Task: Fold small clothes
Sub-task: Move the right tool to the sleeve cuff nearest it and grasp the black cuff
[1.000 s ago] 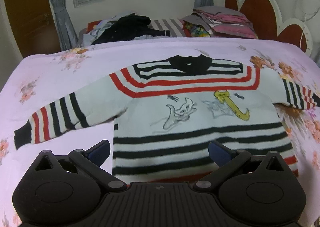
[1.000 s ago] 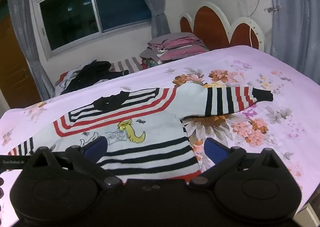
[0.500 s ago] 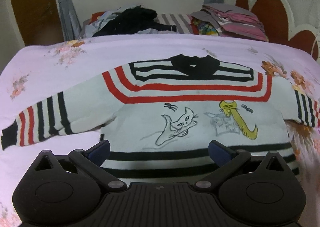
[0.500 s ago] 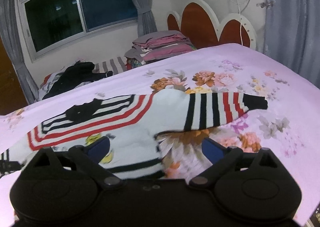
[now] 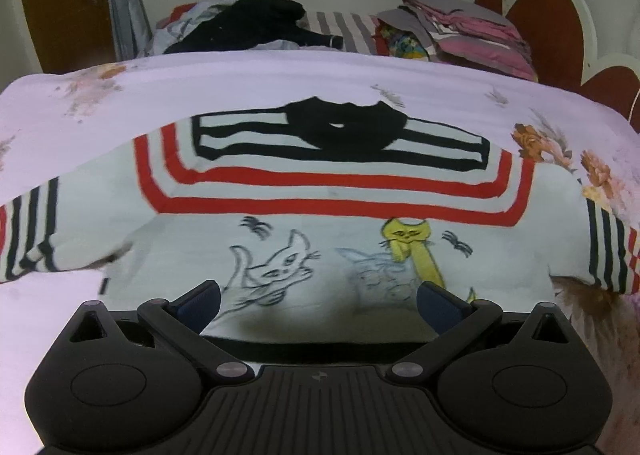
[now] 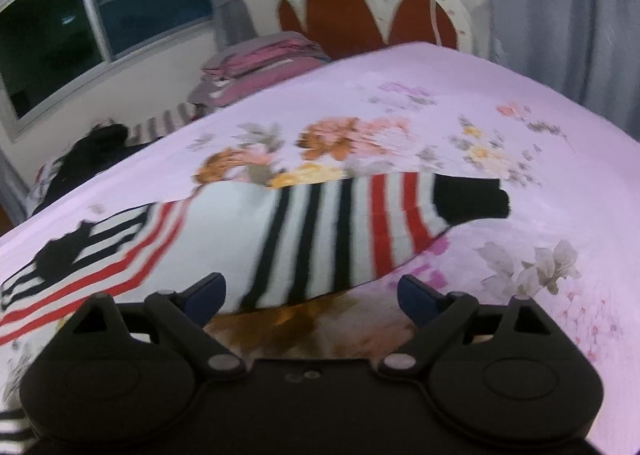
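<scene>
From the left wrist view, a heap of dark and pale loose clothes (image 5: 256,27) lies at the far edge of the bed beside a stack of folded pink and grey garments (image 5: 468,35), with a brown-and-white scalloped headboard (image 5: 560,27) at the right and a grey-curtained window above; nothing stands between the tongs and the garment; the small white knitted sweater (image 5: 320,215) with black and red stripes, a black collar and two drawn cats, one outlined and one yellow, lies flat and face up on the pink floral bedsheet (image 5: 240,87), both striped sleeves spread sideways; the left gripper (image 5: 318,301) hangs over the sweater's chest just below the cats, its blue-padded fingers (image 5: 200,301) standing wide apart with only flat cloth beneath them, nothing clasped. From the right wrist view, blurred, the same folded stack (image 6: 256,63) and headboard (image 6: 360,15) sit at the far side and a grey curtain (image 6: 560,15) hangs at the right; the sweater's right sleeve (image 6: 340,231), striped black then red and ending in a black cuff, stretches across the sheet (image 6: 520,127); the right gripper (image 6: 310,297) hovers just beside the sleeve's near edge, its jaws wide though they have just been narrowing, with the sleeve's lower edge and bare sheet showing between them and nothing gripped.
</scene>
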Available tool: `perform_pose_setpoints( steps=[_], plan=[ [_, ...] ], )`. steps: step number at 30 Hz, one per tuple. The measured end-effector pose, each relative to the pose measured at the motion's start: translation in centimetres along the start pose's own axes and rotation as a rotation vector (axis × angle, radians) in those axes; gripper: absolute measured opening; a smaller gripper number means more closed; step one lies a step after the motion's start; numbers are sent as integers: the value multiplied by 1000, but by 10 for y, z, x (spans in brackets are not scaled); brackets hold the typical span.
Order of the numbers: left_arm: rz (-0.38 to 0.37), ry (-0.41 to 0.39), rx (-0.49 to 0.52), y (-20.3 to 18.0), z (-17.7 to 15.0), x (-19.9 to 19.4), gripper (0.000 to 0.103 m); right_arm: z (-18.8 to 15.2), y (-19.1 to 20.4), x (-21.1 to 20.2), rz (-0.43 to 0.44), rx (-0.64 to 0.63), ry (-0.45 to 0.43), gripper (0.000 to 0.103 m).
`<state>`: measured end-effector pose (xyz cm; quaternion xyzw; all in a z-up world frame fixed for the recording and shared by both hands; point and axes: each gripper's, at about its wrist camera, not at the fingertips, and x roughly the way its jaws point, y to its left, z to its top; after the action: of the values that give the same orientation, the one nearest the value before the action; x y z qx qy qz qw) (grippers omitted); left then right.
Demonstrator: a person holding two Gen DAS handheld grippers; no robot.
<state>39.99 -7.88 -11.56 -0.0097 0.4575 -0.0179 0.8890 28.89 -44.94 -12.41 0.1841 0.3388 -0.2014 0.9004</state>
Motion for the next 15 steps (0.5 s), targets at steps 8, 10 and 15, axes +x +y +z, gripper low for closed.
perform_pose_setpoints(
  steps=[8, 10, 15],
  plan=[
    [-8, 39, 12, -20, 6, 18, 103, 17, -62, 50, -77, 164, 28, 85],
    [6, 43, 2, -19, 6, 19, 103, 20, -75, 60, -71, 220, 36, 81],
    [54, 48, 17, -15, 7, 21, 103, 25, -96, 86, -73, 320, 45, 68]
  ],
)
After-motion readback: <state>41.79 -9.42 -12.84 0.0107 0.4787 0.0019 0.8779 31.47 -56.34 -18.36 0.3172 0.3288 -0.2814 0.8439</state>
